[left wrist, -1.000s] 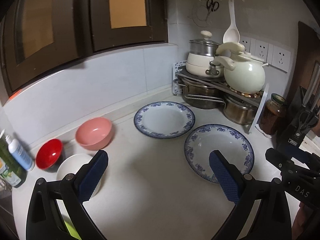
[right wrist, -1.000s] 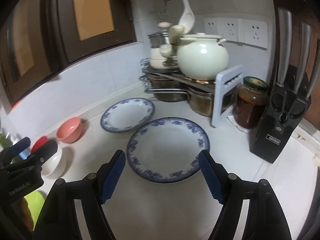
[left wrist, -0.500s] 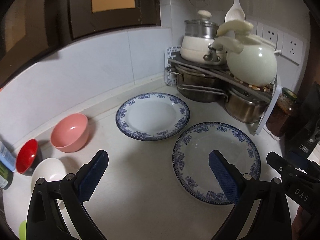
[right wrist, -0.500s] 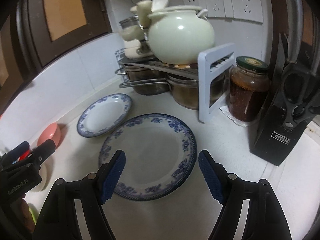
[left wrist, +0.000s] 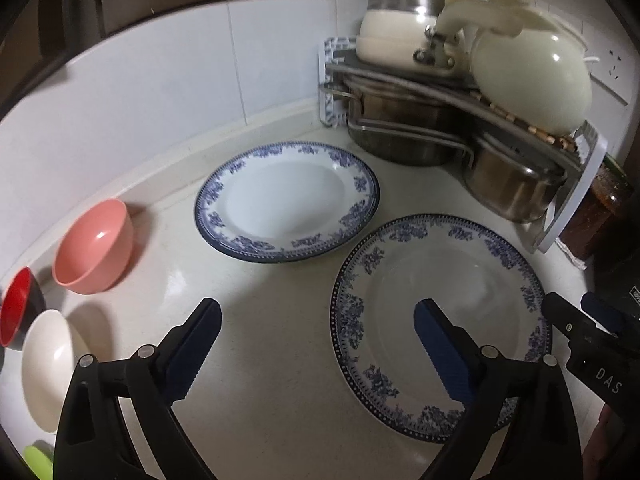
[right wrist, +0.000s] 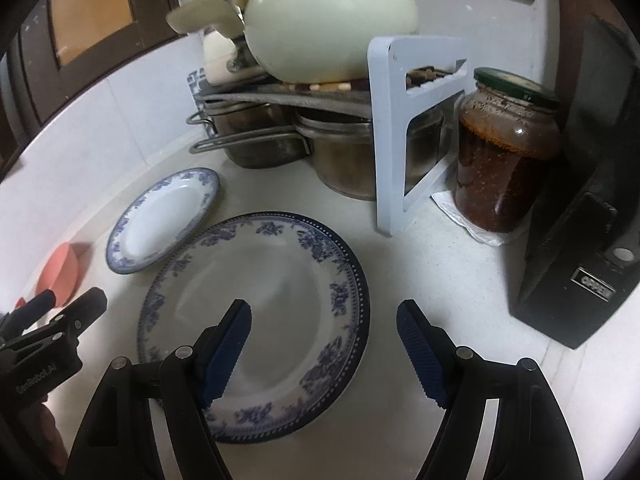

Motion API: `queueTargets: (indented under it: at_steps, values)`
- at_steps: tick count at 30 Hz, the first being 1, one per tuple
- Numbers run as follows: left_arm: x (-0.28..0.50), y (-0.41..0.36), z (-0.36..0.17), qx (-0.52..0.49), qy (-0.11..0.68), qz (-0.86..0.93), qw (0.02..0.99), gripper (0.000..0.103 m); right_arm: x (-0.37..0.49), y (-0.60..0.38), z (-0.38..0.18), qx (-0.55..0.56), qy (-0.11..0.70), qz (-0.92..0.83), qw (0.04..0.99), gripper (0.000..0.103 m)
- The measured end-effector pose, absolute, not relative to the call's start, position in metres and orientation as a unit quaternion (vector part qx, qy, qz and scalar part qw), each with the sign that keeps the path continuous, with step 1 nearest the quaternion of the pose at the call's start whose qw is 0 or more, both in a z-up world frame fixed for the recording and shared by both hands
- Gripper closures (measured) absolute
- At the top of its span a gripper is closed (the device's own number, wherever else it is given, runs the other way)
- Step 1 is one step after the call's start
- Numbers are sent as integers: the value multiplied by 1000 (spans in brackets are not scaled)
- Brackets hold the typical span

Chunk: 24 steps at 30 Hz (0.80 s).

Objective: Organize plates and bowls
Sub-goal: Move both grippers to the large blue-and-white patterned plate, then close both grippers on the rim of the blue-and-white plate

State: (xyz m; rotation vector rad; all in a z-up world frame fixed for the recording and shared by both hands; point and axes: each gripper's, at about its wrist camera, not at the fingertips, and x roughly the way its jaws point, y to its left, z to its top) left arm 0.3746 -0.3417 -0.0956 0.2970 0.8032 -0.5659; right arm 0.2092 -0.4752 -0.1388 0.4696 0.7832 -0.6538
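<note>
Two blue-patterned plates lay flat on the white surface [left wrist: 280,380]: the far plate [left wrist: 286,204] nearer the tiled wall, the near plate [left wrist: 440,320] just beside it, their rims close – I could not tell whether they touched. Four bowls sat at the left edge of the left view: a pink bowl [left wrist: 94,246], a red bowl [left wrist: 18,306], a white bowl [left wrist: 48,364] and a sliver of a green bowl [left wrist: 38,462], only partly in view.

My left tool [left wrist: 318,348] hung over the surface with its jaws wide apart and nothing between them, having just narrowed slightly; its right finger stood over the near plate's left part. My right tool [right wrist: 324,350] was also apart and empty – its left finger over the near plate [right wrist: 256,312], its right finger past the plate's right rim.

In the corner a rack [right wrist: 400,128] carried one pale round pot [right wrist: 328,16] and one lidded cream pot [left wrist: 396,28] above two steel pots. One jar [right wrist: 504,152] and one black knife block [right wrist: 580,256] stood to the right.
</note>
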Motion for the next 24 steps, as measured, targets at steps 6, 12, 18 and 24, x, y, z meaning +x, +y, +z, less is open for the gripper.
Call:
queueTargets:
  at_steps: [6, 12, 18, 24]
  values:
    - [386, -351, -113, 148, 402, -271, 862, 8, 221, -487, -155, 221, 386, -311, 840, 27]
    - [394, -359, -129, 147, 425, -274, 850, 14, 229, -494, -170, 222, 399, -311, 833, 29]
    - [401, -364, -141, 151, 439, -276, 841, 17, 235, -499, -176, 217, 406, -314, 830, 32]
    - [406, -368, -148, 149, 451, -279, 835, 24, 239, -502, -181, 216, 412, -314, 828, 37]
